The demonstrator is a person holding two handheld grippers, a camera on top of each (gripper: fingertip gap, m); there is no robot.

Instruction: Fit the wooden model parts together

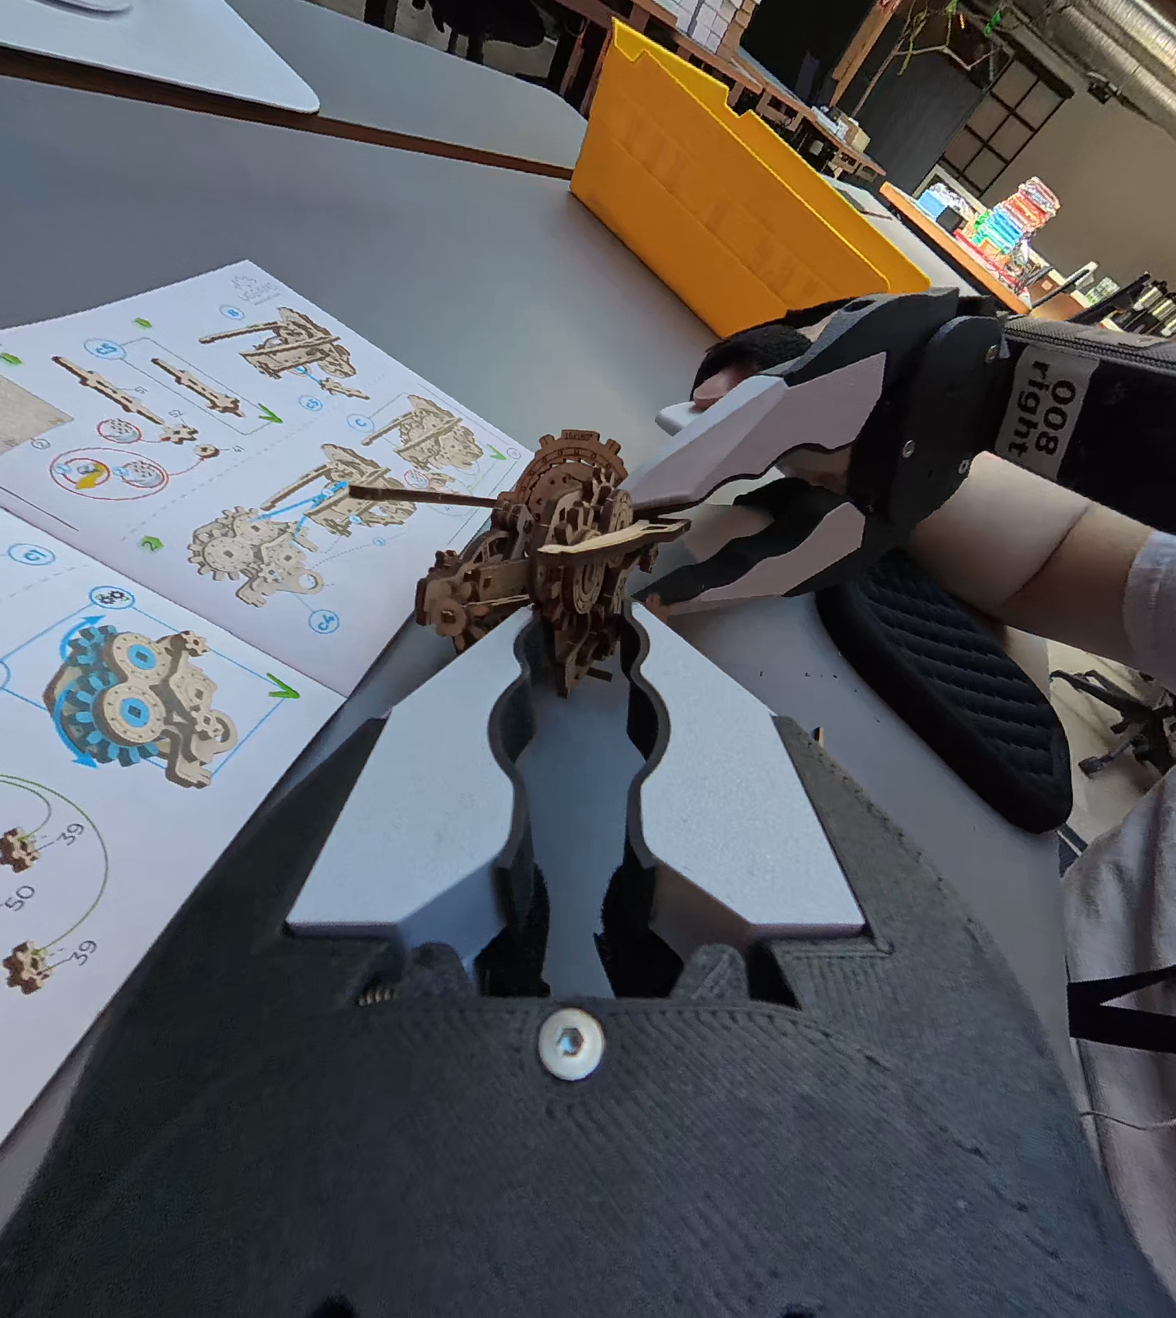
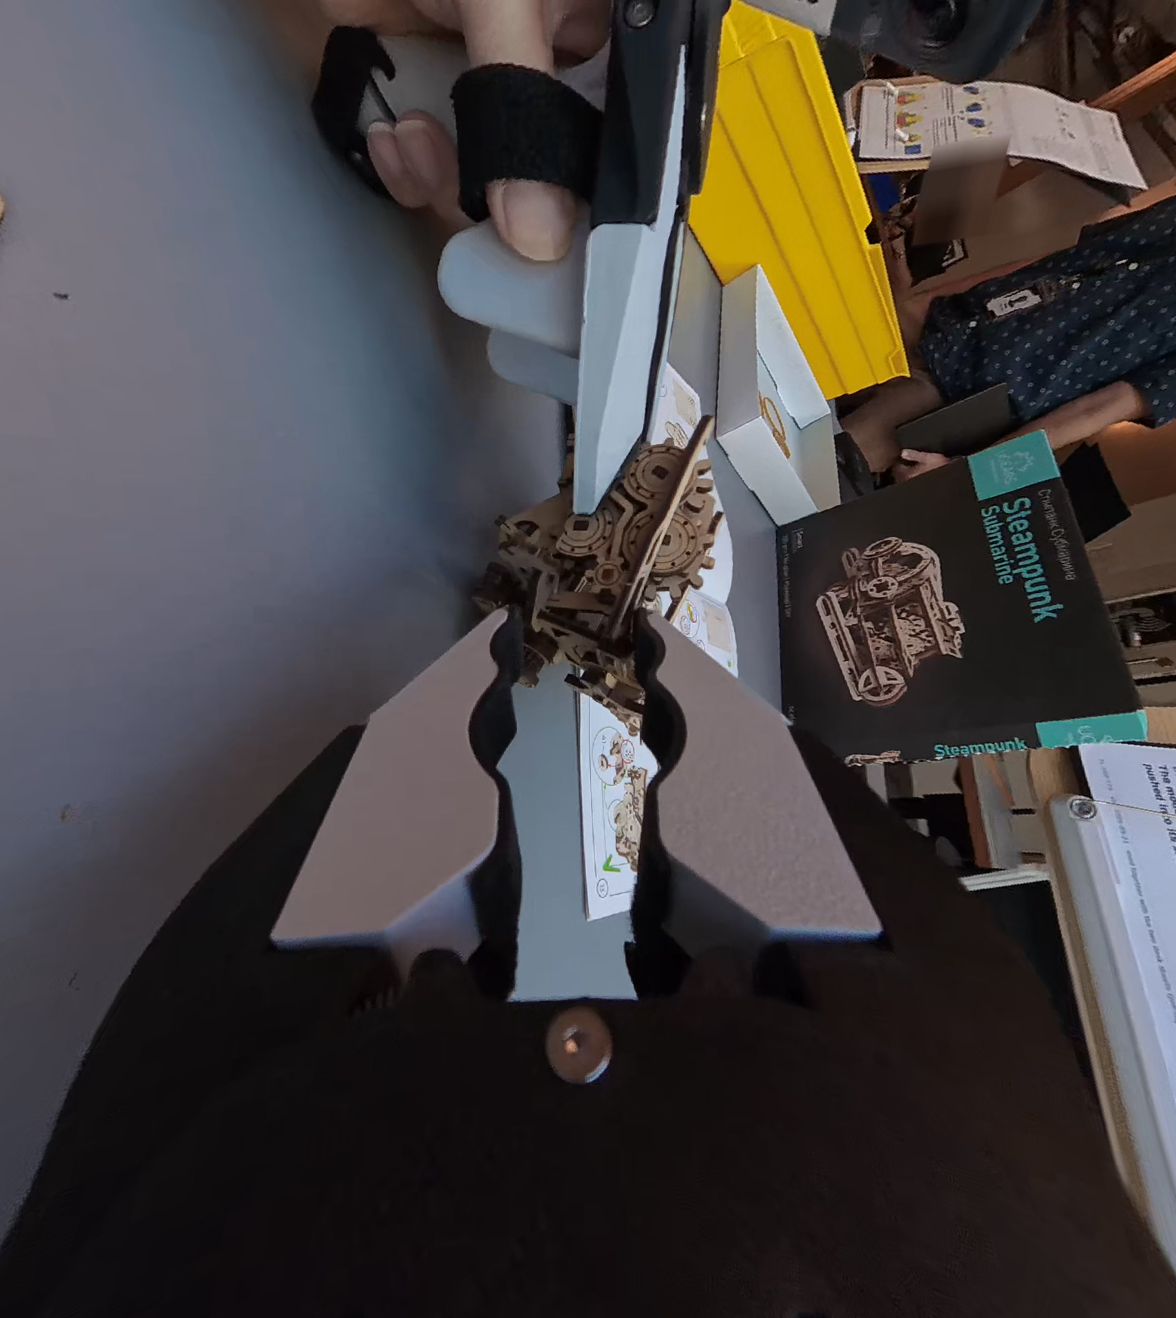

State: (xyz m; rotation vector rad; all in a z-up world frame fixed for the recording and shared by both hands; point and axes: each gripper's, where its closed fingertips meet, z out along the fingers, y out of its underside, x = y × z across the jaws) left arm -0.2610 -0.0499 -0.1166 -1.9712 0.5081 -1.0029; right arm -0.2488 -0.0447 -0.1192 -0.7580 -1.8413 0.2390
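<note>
In the left wrist view, we hold the wooden model [image 1: 542,556] at the tips of our left gripper [image 1: 574,642], whose fingers pinch its lower part from both sides, lifted above the grey table [image 1: 356,235]. The right gripper [image 1: 656,549] comes in from the right of the model, its fingers closed on a thin pale wooden strip [image 1: 613,538] that lies across the model's gears. We judge this to be the fitting step: the strip is at the model but does not look seated. An open instruction booklet [image 1: 142,570] lies left of the model, a yellow bin [image 1: 713,200] beyond it.

In the right wrist view, the model [image 2: 606,563] sits just past our right gripper [image 2: 574,642], with the strip [image 2: 667,528] edge-on by the right fingertip. Here we cannot tell how firmly the fingers bear on it. The left gripper [image 2: 592,492] meets the model from above. A dark product box [image 2: 948,613] stands right of the model.

Next, we think, the strip needs lining up with its slot and a gentle, straight push.
</note>
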